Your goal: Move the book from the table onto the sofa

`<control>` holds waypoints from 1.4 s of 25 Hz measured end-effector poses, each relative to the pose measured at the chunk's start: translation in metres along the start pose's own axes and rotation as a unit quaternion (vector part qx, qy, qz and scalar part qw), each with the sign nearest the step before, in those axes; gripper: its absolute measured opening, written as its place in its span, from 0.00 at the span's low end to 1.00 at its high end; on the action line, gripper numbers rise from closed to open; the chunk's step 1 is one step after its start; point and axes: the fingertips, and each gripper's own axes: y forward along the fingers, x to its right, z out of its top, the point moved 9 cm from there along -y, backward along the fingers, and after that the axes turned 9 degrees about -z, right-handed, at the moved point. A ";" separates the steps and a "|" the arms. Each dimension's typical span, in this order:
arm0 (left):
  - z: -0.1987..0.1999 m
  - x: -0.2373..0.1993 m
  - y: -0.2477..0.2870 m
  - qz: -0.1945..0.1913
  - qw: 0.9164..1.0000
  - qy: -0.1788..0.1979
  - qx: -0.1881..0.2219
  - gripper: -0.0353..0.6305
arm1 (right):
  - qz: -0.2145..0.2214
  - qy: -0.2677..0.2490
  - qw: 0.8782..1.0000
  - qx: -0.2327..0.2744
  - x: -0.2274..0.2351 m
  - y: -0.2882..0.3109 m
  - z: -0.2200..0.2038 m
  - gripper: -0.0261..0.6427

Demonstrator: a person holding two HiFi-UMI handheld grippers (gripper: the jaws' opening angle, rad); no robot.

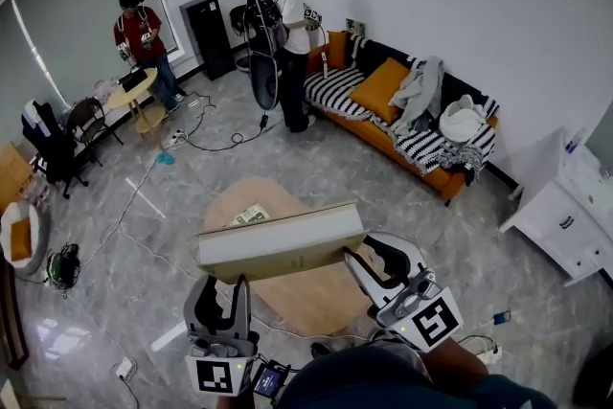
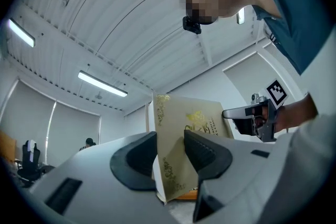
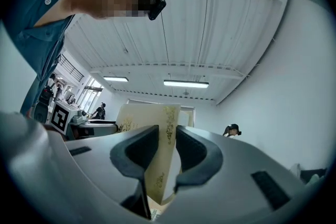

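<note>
A large cream book point(image 1: 281, 240) with gold print hangs in the air above the round wooden table point(image 1: 316, 297), held at both ends. My left gripper point(image 1: 232, 287) is shut on its left lower edge; in the left gripper view the book point(image 2: 184, 139) stands clamped between the dark pads of that gripper point(image 2: 170, 157). My right gripper point(image 1: 356, 261) is shut on the right end, and the book point(image 3: 157, 149) fills the gap of the right gripper point(image 3: 167, 157) in its own view. The orange sofa point(image 1: 383, 134) lies far ahead, against the white wall.
Striped throws, orange cushions and heaped clothes point(image 1: 450, 124) cover much of the sofa. A person point(image 1: 287, 34) stands at its left end; another person point(image 1: 144, 43) stands by a small table at the window. Cables point(image 1: 206, 134) run across the floor. A white cabinet point(image 1: 565, 215) stands at the right.
</note>
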 end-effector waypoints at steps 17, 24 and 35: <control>0.009 0.175 0.128 -0.141 0.988 -0.026 0.063 0.29 | -0.145 -0.054 0.988 -0.011 0.135 -0.180 0.033 0.20; 0.015 0.254 0.170 -0.187 0.979 -0.045 0.068 0.29 | -0.191 -0.046 0.980 -0.017 0.182 -0.251 0.052 0.20; 0.015 0.343 0.236 -0.265 0.958 -0.069 0.080 0.29 | -0.266 -0.068 0.961 -0.029 0.239 -0.332 0.067 0.19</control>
